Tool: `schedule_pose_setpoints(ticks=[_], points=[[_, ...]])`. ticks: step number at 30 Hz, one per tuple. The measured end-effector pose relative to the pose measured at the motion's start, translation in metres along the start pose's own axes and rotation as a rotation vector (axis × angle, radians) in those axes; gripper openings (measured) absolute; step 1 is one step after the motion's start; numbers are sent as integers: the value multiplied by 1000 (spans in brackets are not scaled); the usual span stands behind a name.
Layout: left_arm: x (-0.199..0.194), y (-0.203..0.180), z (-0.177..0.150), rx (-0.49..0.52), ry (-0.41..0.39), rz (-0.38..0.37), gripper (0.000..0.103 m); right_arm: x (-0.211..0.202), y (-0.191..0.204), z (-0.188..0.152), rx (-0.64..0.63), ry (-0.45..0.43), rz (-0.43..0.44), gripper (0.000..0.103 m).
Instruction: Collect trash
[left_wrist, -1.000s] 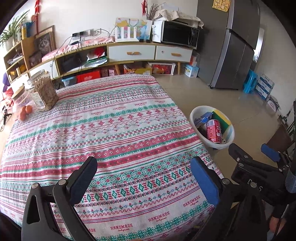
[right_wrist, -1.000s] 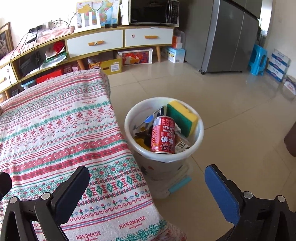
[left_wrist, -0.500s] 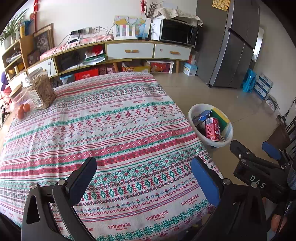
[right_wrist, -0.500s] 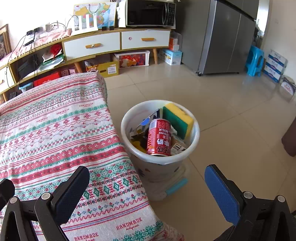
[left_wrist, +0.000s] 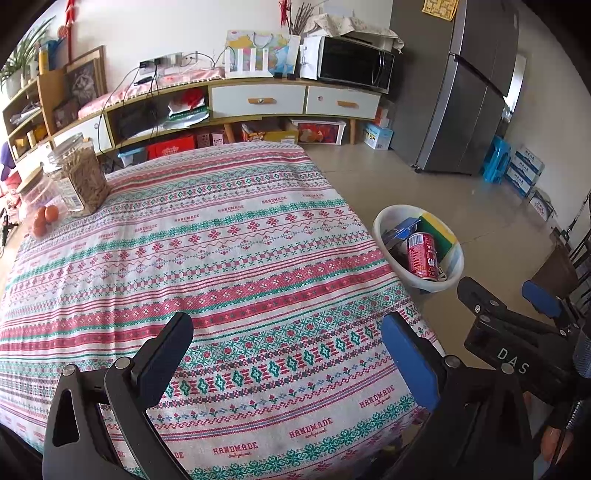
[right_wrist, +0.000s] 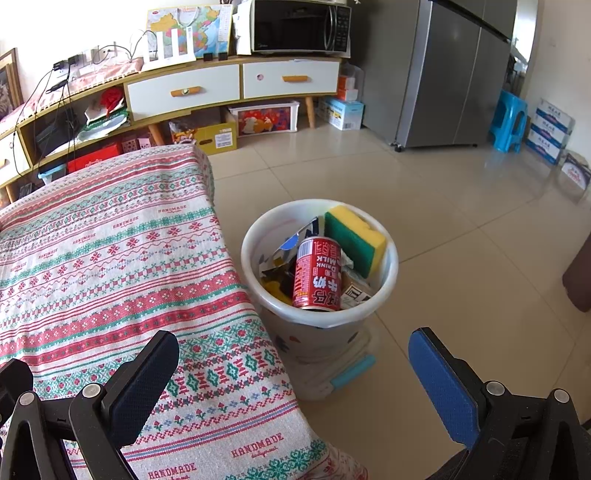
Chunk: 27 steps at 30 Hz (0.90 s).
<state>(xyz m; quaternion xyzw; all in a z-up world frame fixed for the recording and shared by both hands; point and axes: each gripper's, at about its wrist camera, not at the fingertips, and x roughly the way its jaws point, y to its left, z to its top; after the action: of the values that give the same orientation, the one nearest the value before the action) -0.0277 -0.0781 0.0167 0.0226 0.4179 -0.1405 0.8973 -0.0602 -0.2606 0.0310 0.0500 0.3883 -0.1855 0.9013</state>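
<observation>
Nearest you, your left hand-held gripper (left_wrist: 286, 350) hangs over the patterned cloth of the desk (left_wrist: 229, 266) with its jaws spread wide and nothing between them; your right hand-held gripper (right_wrist: 291, 376) is likewise released and empty, half over the desk's edge and half over the floor. Just beyond it, on the floor beside the desk, the white bin (right_wrist: 255, 236) already holds the trash: a red milk can (right_wrist: 317, 273), a yellow-and-green sponge (right_wrist: 354, 240), and torn wrappers. The cloth looks bare of litter, so collection seems essentially done. At the desk's far corner stand jars (left_wrist: 79, 177) and some orange fruit (left_wrist: 46, 218), probably not trash. What lies deeper in the bin is hidden, and the desk's near edge is cut off.
</observation>
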Motion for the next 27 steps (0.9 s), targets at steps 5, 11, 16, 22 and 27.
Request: schedule_pose_setpoints(ticks=[5, 11, 16, 22, 27], points=[[0, 0, 0, 0, 1, -3, 103, 1, 0, 0, -2, 4, 0, 102], [1, 0, -1, 2, 4, -7, 103, 1, 0, -1, -2, 4, -1, 102], [2, 0, -1, 0, 5, -7, 103, 1, 0, -1, -3, 5, 0, 102], [2, 0, -1, -1, 6, -3, 103, 2, 0, -1, -3, 4, -4, 102], [2, -1, -1, 0, 6, -2, 103, 2, 0, -1, -4, 4, -6, 102]])
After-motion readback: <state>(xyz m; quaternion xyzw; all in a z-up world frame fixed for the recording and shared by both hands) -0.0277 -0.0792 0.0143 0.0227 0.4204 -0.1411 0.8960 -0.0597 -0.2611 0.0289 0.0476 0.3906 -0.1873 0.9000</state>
